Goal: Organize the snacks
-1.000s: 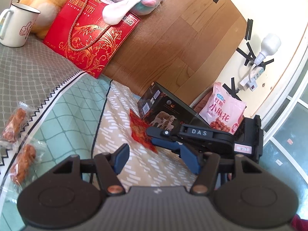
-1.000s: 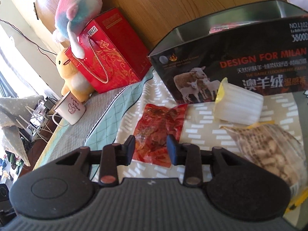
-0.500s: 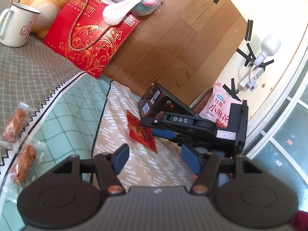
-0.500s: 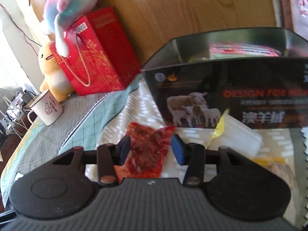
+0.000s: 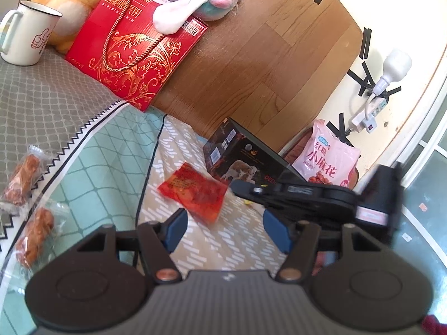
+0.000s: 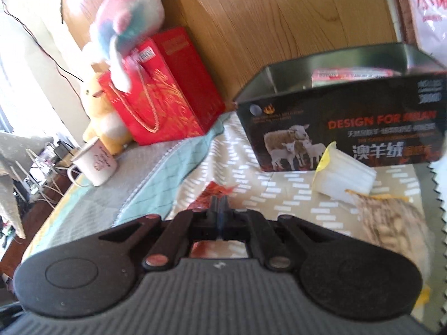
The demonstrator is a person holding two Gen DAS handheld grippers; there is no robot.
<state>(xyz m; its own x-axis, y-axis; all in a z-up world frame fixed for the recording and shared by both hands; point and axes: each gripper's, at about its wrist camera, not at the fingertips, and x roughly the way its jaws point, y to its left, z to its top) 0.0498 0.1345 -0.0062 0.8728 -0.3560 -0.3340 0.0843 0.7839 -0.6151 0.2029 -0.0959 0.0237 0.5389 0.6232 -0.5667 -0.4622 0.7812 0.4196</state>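
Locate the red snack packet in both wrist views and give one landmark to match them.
Left wrist view: the red snack packet sits mid-frame, lifted above the patterned cloth, pinched at its right edge by the right tool.
Right wrist view: lower centre, only its top shows past the shut tool.
Shared landmark: the black box with sheep, just behind the packet.

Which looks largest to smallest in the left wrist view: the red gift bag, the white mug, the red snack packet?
1. Red gift bag.
2. Red snack packet and white mug: they look alike in size, and distance differs, so no ranking.
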